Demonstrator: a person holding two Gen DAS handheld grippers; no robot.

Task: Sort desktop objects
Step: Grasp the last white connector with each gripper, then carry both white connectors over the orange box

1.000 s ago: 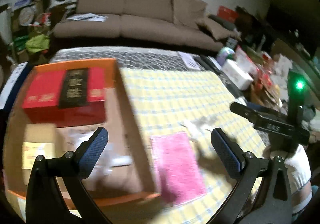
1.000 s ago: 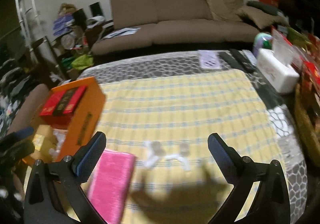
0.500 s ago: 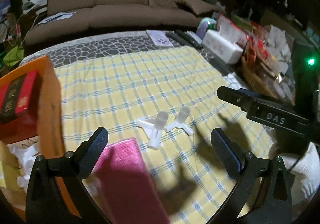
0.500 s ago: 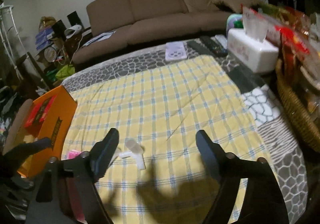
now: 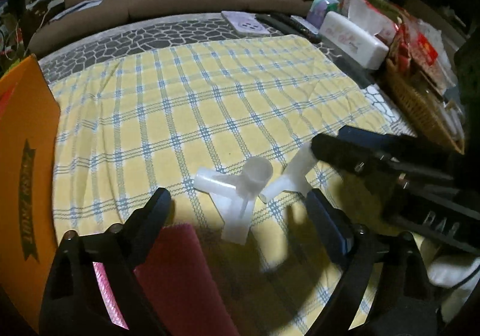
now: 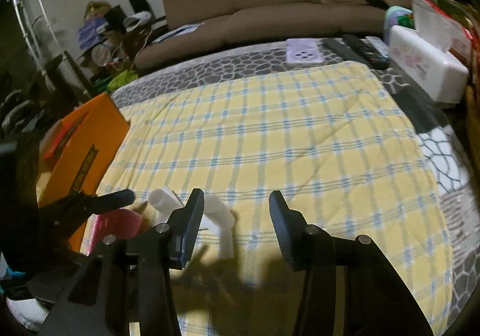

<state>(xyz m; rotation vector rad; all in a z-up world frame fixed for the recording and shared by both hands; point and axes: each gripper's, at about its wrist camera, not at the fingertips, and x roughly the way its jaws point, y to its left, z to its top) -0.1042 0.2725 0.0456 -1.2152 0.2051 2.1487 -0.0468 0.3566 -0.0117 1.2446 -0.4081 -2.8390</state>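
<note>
Two white plastic pipe fittings lie side by side on the yellow checked cloth (image 5: 210, 96). The left fitting (image 5: 237, 198) sits in the gap just ahead of my left gripper (image 5: 240, 213), whose jaws are closing without touching it. My right gripper (image 6: 237, 216) is also closing, and the right fitting (image 6: 222, 222) lies between its fingers, close to the left one; the pads do not press on it. In the left wrist view that gripper (image 5: 354, 150) reaches in from the right over the right fitting (image 5: 295, 174). A pink pad (image 5: 177, 276) lies under my left finger.
An open orange box (image 5: 24, 171) with a red box inside (image 6: 63, 132) stands at the cloth's left edge. At the far right are a white tissue box (image 6: 426, 66), remote controls (image 6: 357, 51), a purple pad (image 6: 303, 52) and a wicker basket (image 5: 420, 108). A brown sofa (image 6: 270, 0) stands behind.
Both grippers have come down toward the white fittings and both pairs of jaws have narrowed, the right more. The left view swung right, from the orange box to the fittings.
</note>
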